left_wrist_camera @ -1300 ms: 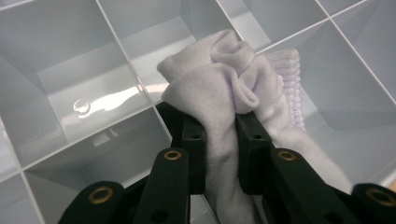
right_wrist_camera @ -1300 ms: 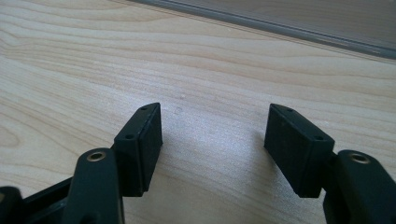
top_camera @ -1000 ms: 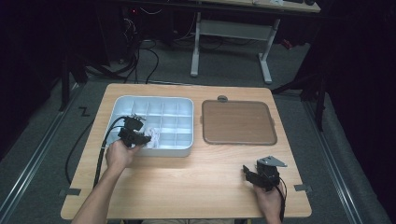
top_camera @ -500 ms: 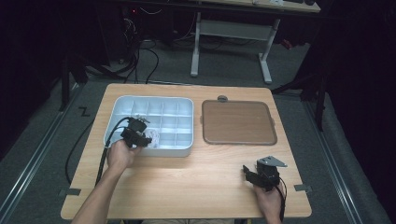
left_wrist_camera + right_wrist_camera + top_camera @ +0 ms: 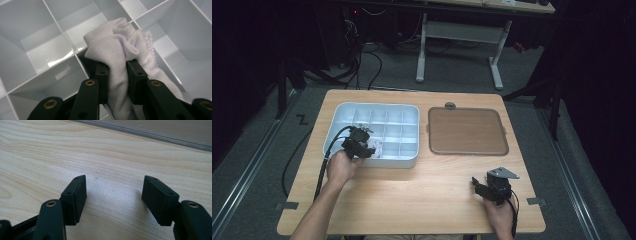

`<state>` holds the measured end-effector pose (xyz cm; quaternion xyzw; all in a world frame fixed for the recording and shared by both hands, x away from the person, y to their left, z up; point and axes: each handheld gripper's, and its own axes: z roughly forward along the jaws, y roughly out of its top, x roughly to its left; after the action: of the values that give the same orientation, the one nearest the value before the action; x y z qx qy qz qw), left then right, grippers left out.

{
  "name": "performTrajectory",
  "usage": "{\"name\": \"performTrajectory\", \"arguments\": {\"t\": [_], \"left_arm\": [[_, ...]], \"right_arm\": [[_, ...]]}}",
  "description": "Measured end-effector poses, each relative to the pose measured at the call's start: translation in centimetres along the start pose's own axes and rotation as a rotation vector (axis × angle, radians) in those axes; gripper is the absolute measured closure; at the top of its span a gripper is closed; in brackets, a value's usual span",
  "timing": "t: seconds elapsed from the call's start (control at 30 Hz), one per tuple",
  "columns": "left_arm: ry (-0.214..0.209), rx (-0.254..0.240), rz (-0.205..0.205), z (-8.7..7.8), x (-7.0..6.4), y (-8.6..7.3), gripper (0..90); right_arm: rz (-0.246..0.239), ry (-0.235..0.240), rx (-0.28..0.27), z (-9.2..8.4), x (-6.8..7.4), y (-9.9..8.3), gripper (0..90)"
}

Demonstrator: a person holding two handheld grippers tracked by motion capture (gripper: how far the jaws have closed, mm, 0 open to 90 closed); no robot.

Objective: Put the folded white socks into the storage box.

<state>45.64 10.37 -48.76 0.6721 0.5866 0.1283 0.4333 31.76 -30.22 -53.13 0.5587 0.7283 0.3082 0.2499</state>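
Left gripper over the divided tray, right gripper idle on the surface.
Surface (image 5: 412, 195) carries white tray (image 5: 409, 111) and brown mat (image 5: 467, 131); left gripper (image 5: 117, 72) jaws, just opening, still pinch white cloth (image 5: 117, 47) over a near-row compartment; right gripper (image 5: 115, 195) jaws spread, nothing between.

The sock (image 5: 117, 50) is soft pale knit cloth, finely ribbed, with a row of small raised dots along one edge. The divided tray (image 5: 50, 53) looks like smooth, glossy white plastic that catches the light. The tongs (image 5: 113, 200) have matt black pads, perhaps rubber. The desk (image 5: 105, 152) is light wood grain with a satin finish. The brown mat (image 5: 467, 131) seems matt.
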Motion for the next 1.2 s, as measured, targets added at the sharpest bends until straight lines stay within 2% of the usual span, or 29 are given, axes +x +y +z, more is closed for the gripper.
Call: {"name": "performTrajectory", "arguments": {"t": [0.27,0.4,0.63,0.7,0.83,0.9,1.07,1.2], "left_arm": [[-0.034,-0.022,-0.038,-0.9,-0.1,0.5,63.0],[-0.025,-0.059,-0.025,-1.3,-0.3,0.6,56.2],[-0.012,-0.099,-0.016,-1.2,-0.3,0.6,65.3],[-0.018,-0.105,-0.028,-1.3,-0.2,0.6,66.4],[-0.037,-0.115,-0.059,-1.6,0.2,0.7,66.1],[-0.039,-0.125,-0.053,-1.8,0.1,0.7,64.3],[-0.069,-0.160,-0.074,-2.4,0.0,1.2,59.9],[-0.070,-0.187,-0.071,-2.5,0.0,1.3,64.5]], "right_arm": [[0.000,0.000,0.000,0.0,0.0,0.0,37.1],[0.000,0.000,0.000,0.0,0.0,0.0,37.1],[0.001,0.000,0.000,0.0,0.0,0.0,37.1],[0.001,0.000,0.000,0.0,0.0,0.0,37.1],[0.001,0.001,-0.001,0.0,0.0,0.0,37.1],[0.001,0.002,-0.001,0.0,0.0,0.0,37.1],[0.001,0.001,0.000,0.0,0.0,0.0,37.0],[0.001,0.002,-0.001,0.0,0.0,0.0,37.0]]}}
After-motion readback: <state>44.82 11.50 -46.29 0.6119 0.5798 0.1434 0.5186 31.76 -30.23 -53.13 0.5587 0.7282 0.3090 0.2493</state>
